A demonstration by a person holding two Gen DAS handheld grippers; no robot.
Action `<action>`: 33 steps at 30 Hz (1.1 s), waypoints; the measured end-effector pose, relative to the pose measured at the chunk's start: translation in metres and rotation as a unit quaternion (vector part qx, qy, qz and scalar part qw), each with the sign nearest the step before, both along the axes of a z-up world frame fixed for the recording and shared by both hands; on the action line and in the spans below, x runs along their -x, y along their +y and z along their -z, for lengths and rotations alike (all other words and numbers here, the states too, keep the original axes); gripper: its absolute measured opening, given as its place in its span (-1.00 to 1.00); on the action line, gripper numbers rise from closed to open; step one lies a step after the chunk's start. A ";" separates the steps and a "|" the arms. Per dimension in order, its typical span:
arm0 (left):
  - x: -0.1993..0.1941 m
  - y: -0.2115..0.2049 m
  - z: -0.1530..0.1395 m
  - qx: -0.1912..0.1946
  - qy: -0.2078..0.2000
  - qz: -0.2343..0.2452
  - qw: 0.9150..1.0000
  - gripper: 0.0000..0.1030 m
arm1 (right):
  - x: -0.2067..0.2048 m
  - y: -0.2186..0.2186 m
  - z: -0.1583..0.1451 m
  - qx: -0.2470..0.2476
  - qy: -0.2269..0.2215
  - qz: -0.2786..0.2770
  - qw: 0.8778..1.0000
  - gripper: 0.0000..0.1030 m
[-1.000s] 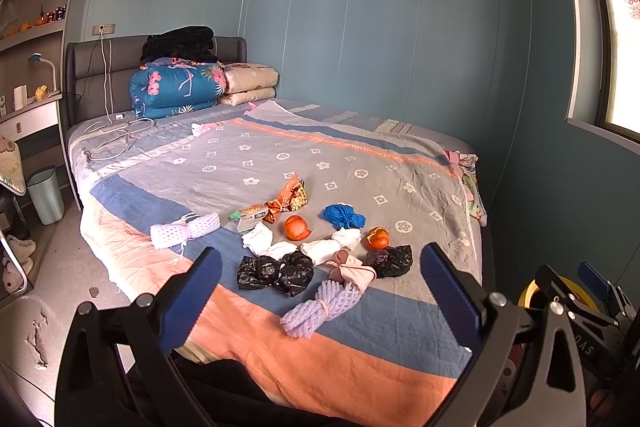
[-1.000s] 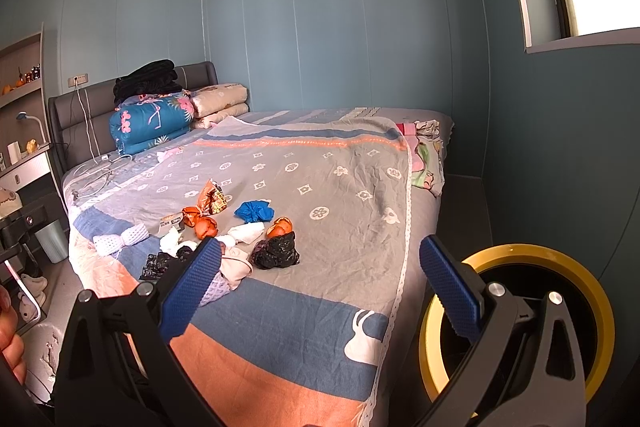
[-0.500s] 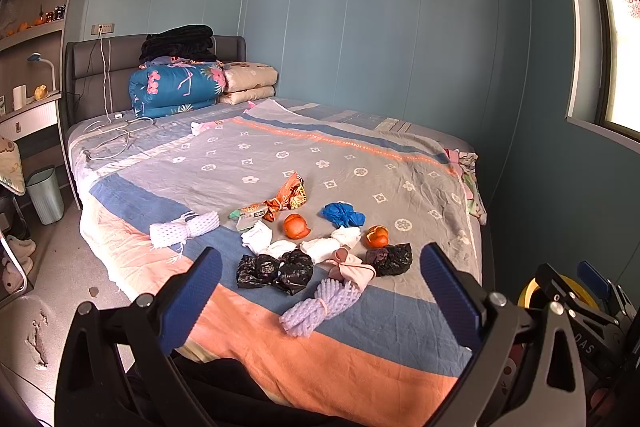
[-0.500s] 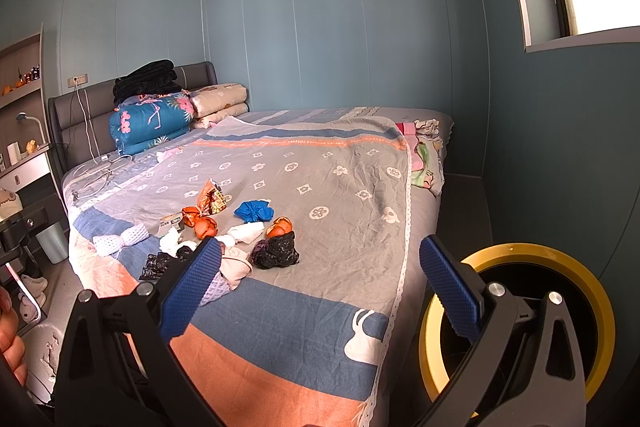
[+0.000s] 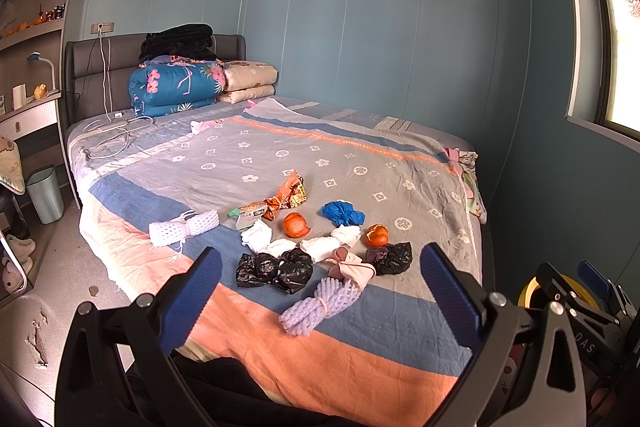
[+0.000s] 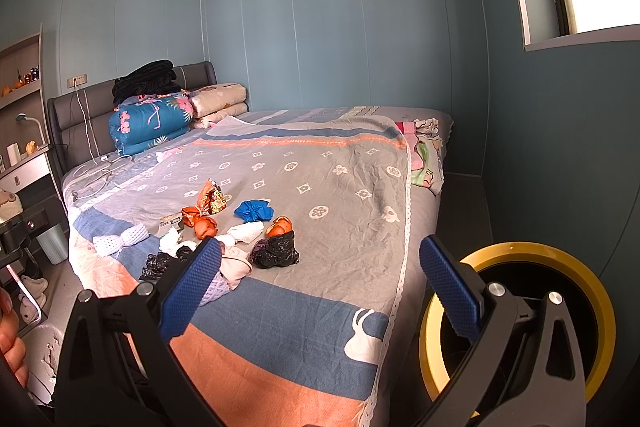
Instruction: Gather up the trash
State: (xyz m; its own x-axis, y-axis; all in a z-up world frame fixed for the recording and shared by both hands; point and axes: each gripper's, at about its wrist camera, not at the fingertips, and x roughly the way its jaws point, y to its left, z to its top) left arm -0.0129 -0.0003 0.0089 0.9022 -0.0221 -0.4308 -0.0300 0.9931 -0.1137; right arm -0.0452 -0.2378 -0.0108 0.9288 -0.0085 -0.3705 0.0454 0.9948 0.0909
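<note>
Trash lies in a cluster on the bed [image 5: 248,163]: black bags [image 5: 276,269], a second black bag [image 5: 390,257], white tissue wads [image 5: 256,235], orange peels [image 5: 296,225], a blue wad [image 5: 342,213], an orange snack wrapper [image 5: 288,193], a purple foam net [image 5: 320,305] and a white foam net [image 5: 184,227]. My left gripper [image 5: 320,301] is open and empty, held short of the bed's near edge. My right gripper [image 6: 320,287] is open and empty, to the right of the pile [image 6: 276,249]. A yellow-rimmed bin [image 6: 520,319] stands on the floor behind the right finger.
Folded quilts [image 5: 176,87] and pillows [image 5: 248,81] lie at the headboard, with white cables [image 5: 112,131] beside them. A pale bin [image 5: 44,193] stands on the floor left of the bed. Clothes [image 6: 424,151] hang over the bed's far right edge.
</note>
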 end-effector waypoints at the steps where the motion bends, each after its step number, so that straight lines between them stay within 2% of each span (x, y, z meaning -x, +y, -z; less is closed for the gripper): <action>1: 0.000 0.000 0.000 0.000 0.000 0.000 1.000 0.86 | 0.000 0.000 0.000 0.000 0.000 0.000 1.000 0.85; 21: -0.009 0.006 0.011 -0.003 0.010 -0.002 1.000 0.86 | -0.009 0.003 0.009 0.006 0.012 0.018 1.000 0.85; 28: -0.036 0.028 0.026 0.000 0.033 0.010 0.999 0.86 | -0.038 0.008 0.023 0.012 0.032 0.006 0.999 0.85; 33: -0.068 0.051 0.041 -0.011 0.045 0.009 0.999 0.86 | -0.076 0.019 0.037 0.002 0.069 -0.022 0.997 0.85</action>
